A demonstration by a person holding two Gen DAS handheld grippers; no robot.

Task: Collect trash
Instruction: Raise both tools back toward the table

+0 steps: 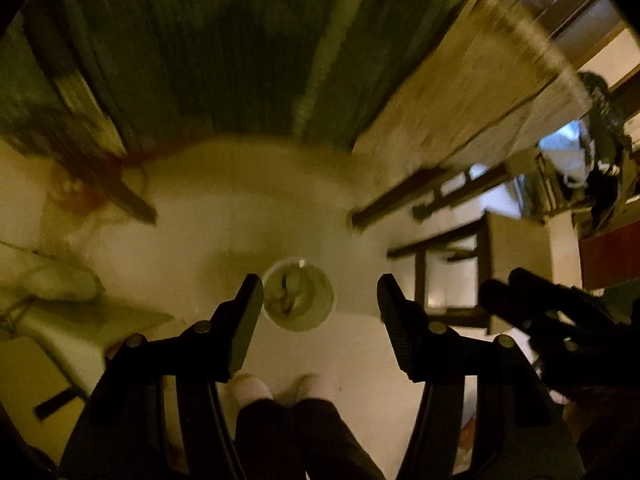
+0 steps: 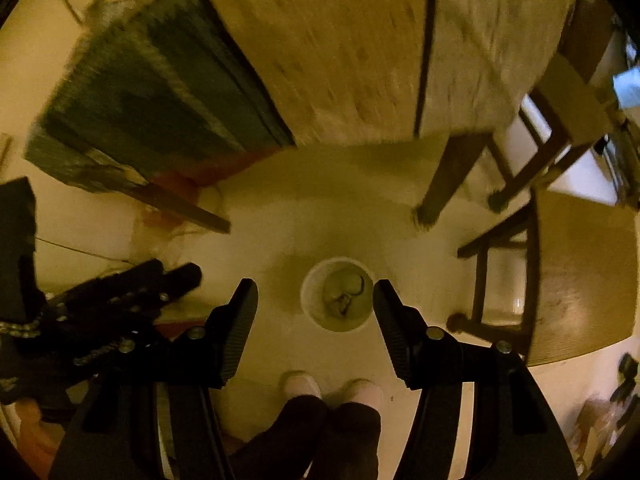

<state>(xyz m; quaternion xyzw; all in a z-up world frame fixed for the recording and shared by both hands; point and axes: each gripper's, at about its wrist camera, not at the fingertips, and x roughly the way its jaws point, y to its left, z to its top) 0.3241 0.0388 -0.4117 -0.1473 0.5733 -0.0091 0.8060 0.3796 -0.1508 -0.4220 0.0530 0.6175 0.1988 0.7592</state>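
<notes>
Both views look straight down at a pale floor. A small round white bin stands on the floor with a few crumpled scraps inside; it also shows in the right wrist view. My left gripper is open and empty, high above the bin. My right gripper is open and empty, also high above it. The right gripper shows at the right edge of the left wrist view, and the left gripper at the left of the right wrist view. The images are blurred.
A table with a green-striped cloth and a pale cloth stands beyond the bin. Dark wooden chair legs and a chair stand to the right. The person's feet are just below the bin.
</notes>
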